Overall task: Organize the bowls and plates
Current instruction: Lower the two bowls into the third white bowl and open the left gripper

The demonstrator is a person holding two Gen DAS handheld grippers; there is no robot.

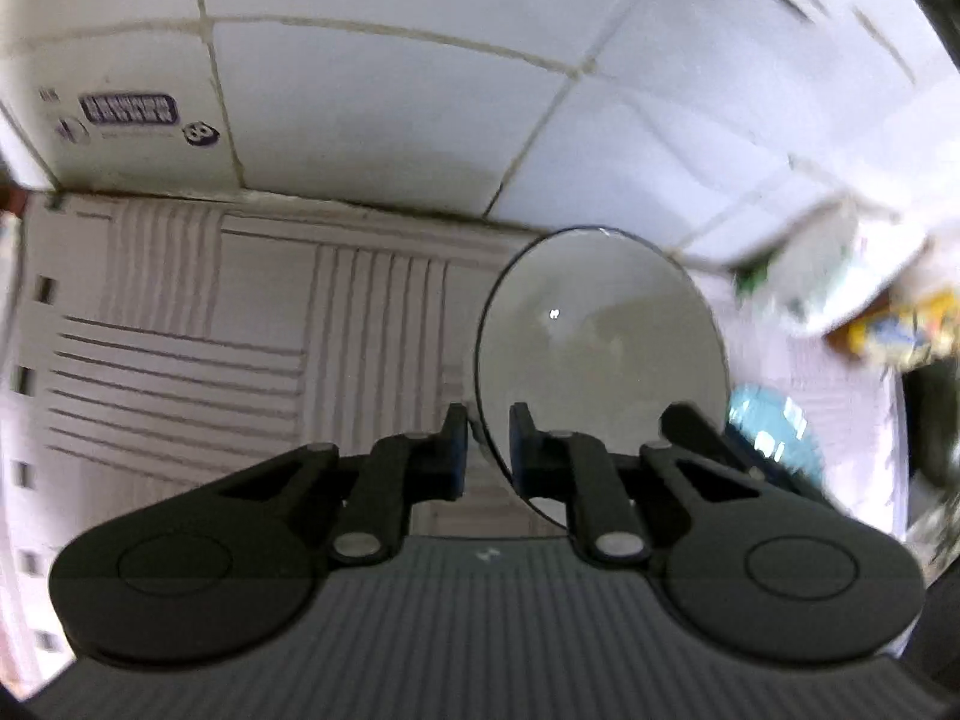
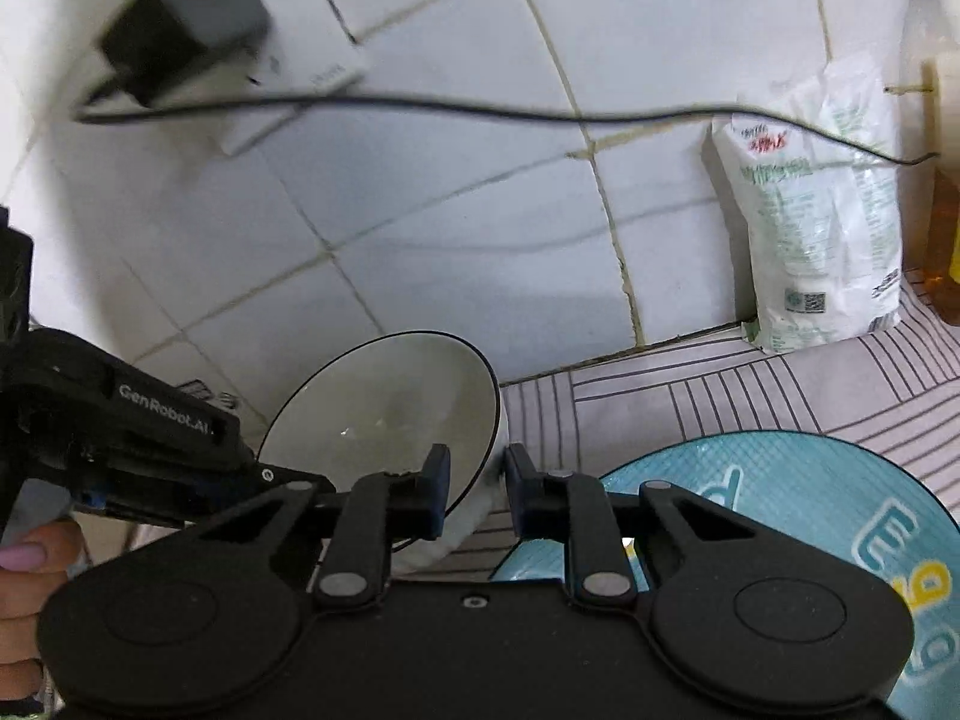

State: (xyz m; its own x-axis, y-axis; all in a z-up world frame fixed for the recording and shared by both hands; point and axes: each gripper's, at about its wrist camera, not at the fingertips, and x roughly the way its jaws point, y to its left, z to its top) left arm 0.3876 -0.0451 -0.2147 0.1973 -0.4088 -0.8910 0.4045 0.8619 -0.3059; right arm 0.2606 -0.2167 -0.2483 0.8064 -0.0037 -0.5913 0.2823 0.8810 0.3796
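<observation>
A white bowl with a thin dark rim [image 1: 606, 348] is held tilted on its side above the striped cloth. My left gripper [image 1: 487, 444] is shut on its near rim, one finger inside and one outside. In the right wrist view the same bowl [image 2: 390, 408] shows its hollow side, and my right gripper [image 2: 477, 492] is shut on its rim at the right edge. The left gripper's black body [image 2: 138, 444] reaches the bowl from the left there. No plates are in view.
White tiled wall [image 1: 384, 96] close behind. Striped cloth [image 1: 180, 324] covers the counter. A round blue printed mat [image 2: 780, 492] lies at right. A white bag [image 2: 828, 216] and amber bottle [image 2: 945, 240] stand by the wall; a black adapter [image 2: 186, 30] and cable hang above.
</observation>
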